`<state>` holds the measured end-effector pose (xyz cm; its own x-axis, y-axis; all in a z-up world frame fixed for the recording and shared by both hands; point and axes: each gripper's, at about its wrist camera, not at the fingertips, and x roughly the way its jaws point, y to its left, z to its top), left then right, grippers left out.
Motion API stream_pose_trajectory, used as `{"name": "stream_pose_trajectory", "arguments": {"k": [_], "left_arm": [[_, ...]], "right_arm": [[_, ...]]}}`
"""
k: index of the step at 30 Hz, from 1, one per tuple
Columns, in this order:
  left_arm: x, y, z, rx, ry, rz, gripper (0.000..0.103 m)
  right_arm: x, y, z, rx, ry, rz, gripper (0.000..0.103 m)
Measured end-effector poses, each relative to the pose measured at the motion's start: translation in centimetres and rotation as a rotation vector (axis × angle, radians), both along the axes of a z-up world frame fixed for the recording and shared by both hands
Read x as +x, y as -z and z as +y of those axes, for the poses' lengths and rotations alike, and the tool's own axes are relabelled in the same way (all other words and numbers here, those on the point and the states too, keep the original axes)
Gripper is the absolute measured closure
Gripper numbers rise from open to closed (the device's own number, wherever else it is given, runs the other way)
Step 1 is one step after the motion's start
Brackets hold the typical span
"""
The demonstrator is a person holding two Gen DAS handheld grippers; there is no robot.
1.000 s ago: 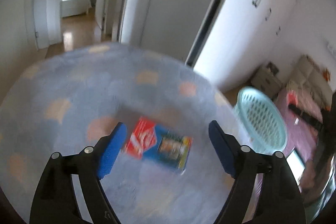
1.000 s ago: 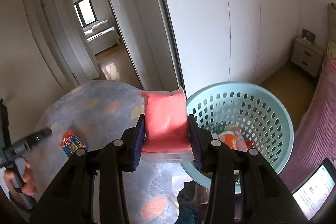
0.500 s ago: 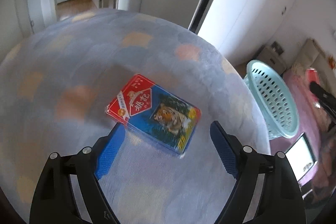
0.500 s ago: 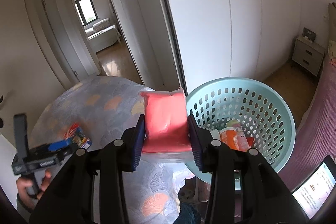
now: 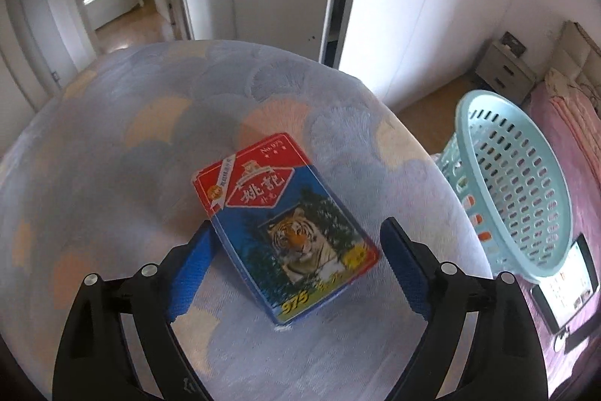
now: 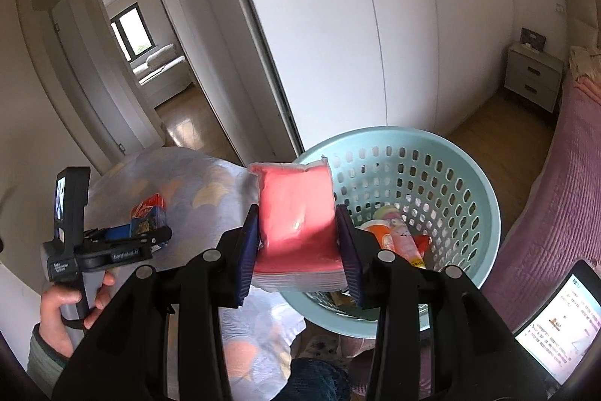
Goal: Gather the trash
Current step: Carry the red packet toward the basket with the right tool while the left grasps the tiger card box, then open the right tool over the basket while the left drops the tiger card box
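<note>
A red and blue card box with a tiger picture (image 5: 285, 224) lies flat on the blue patterned cloth (image 5: 150, 145). My left gripper (image 5: 296, 250) is open, with its fingers on either side of the box's near end. My right gripper (image 6: 296, 243) is shut on a pink plastic packet (image 6: 296, 213) and holds it up at the near left rim of the light blue basket (image 6: 469, 183). The basket holds several wrappers. The card box (image 6: 148, 213) and the left gripper (image 6: 112, 243) also show in the right wrist view.
The basket (image 5: 526, 183) stands right of the cloth-covered surface. A laptop screen (image 6: 559, 326) sits at lower right beside a pink bed cover (image 6: 563, 183). White wardrobe doors (image 6: 375, 25) and an open doorway (image 6: 150, 62) are behind. A nightstand (image 6: 533, 77) stands at far right.
My left gripper has moved down and forward until its fingers flank the card box. My right gripper has held the pink packet almost still by the basket.
</note>
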<state>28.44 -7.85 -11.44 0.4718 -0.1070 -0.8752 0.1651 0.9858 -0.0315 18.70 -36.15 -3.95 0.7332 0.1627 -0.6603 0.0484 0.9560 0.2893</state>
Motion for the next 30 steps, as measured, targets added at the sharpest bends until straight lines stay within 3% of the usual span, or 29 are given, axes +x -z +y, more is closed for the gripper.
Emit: {"name": "stream_pose_trajectory", "arguments": {"k": [2, 5, 11, 17, 23, 30], "left_arm": [[-0.2, 0.0, -0.1, 0.036, 0.000, -0.012, 0.026], [-0.5, -0.3, 0.8, 0.019, -0.005, -0.021, 0.037], [-0.9, -0.7, 2.6, -0.015, -0.014, -0.022, 0.040], [-2.4, -4.0, 2.1, -0.130, 0.010, -0.116, 0.040], [-3.7, -8.7, -3.5, -0.180, 0.139, -0.239, 0.040], [-2.5, -8.3, -12.6, -0.205, 0.313, -0.218, 0.040]], "right_arm": [[0.0, 0.2, -0.3, 0.007, 0.005, 0.003, 0.066], [0.1, 0.3, -0.6, 0.008, 0.011, 0.006, 0.066], [0.2, 0.3, -0.3, 0.004, 0.003, -0.003, 0.066], [0.0, -1.0, -0.7, -0.002, 0.012, -0.043, 0.066], [0.7, -1.4, -2.6, -0.004, 0.071, -0.043, 0.066], [2.3, 0.1, -5.9, 0.012, 0.174, 0.034, 0.066]]}}
